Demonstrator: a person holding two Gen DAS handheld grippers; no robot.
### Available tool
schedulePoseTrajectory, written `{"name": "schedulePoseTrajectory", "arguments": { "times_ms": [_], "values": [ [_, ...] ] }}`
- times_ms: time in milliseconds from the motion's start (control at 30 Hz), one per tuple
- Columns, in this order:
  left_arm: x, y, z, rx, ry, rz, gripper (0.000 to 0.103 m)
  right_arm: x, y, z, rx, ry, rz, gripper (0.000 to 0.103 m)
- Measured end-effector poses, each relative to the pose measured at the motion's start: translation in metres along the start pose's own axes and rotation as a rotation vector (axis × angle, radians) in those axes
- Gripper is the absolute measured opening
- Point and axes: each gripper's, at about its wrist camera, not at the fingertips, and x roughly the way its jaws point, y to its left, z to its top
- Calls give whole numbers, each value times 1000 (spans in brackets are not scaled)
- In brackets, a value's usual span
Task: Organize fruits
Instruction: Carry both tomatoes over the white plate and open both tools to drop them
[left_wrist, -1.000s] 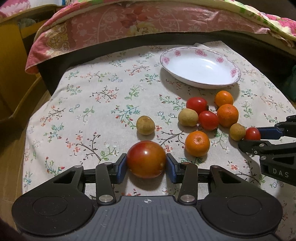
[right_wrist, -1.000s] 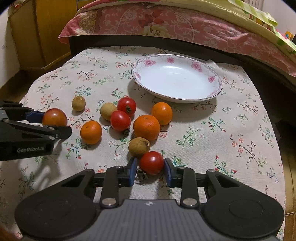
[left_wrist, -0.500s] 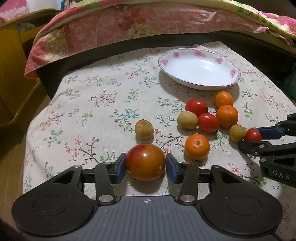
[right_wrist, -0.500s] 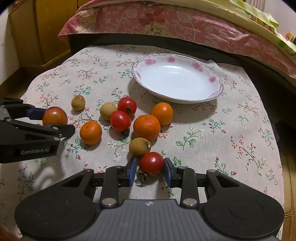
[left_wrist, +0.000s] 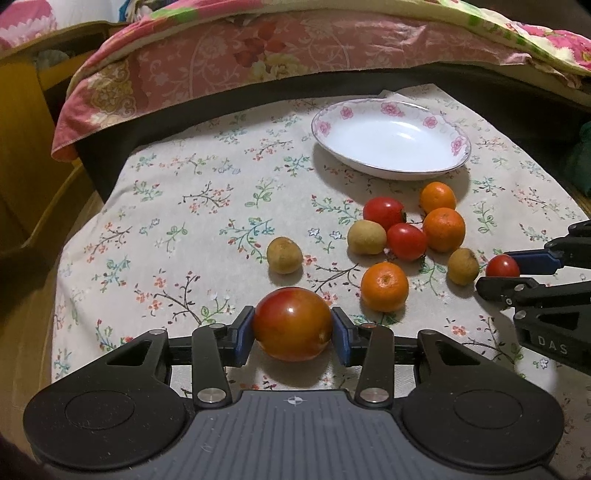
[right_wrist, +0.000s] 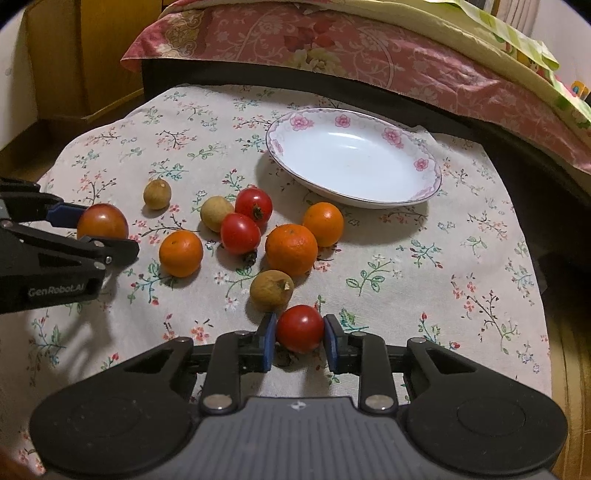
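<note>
A: What does the left gripper (left_wrist: 292, 326) hold?
B: Its blue pads pinch a large red-orange tomato (left_wrist: 292, 324) resting on the floral cloth (left_wrist: 177, 206).
A: And the right gripper (right_wrist: 300, 332)?
B: Clamped on a small red tomato (right_wrist: 300, 328), just beside a longan (right_wrist: 271, 290). The flowered plate (right_wrist: 424, 162) behind holds nothing.

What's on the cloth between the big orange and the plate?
One small orange lies between the big orange and the plate, clearest in the right wrist view.
</note>
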Motion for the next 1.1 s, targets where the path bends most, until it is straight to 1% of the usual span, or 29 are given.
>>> {"name": "schedulePoseTrajectory", "arguments": {
  "times_ms": [200, 300, 400, 467, 533, 733, 933, 1100],
  "values": [
    [-9, -2, 5, 2, -12, 5, 51, -6, -2, 3, -1, -14, -11, 27],
    [-20, 0, 12, -1, -32, 8, 51, -15, 0, 11, -10, -41, -16, 27],
    [-26, 2, 24, -25, -56, -18, 51, -25, 2, 22, -12, -78, -14, 27],
    [-27, -1, 31, -5, -77, -21, 51, -30, 3, 28, -13, -101, -20, 27],
    [-24, -3, 37, 6, -90, -31, 51, -31, -1, 31, -2, -107, -25, 27],
    [-13, -7, 54, -5, -101, -79, 51, -20, -20, 42, 44, -96, -32, 27],
    [0, -12, 74, 6, -121, -89, 51, -15, -36, 63, 66, -134, -44, 27],
    [16, -16, 90, 11, -125, -100, 51, -1, -44, 82, 62, -150, -52, 27]
  ]
}}
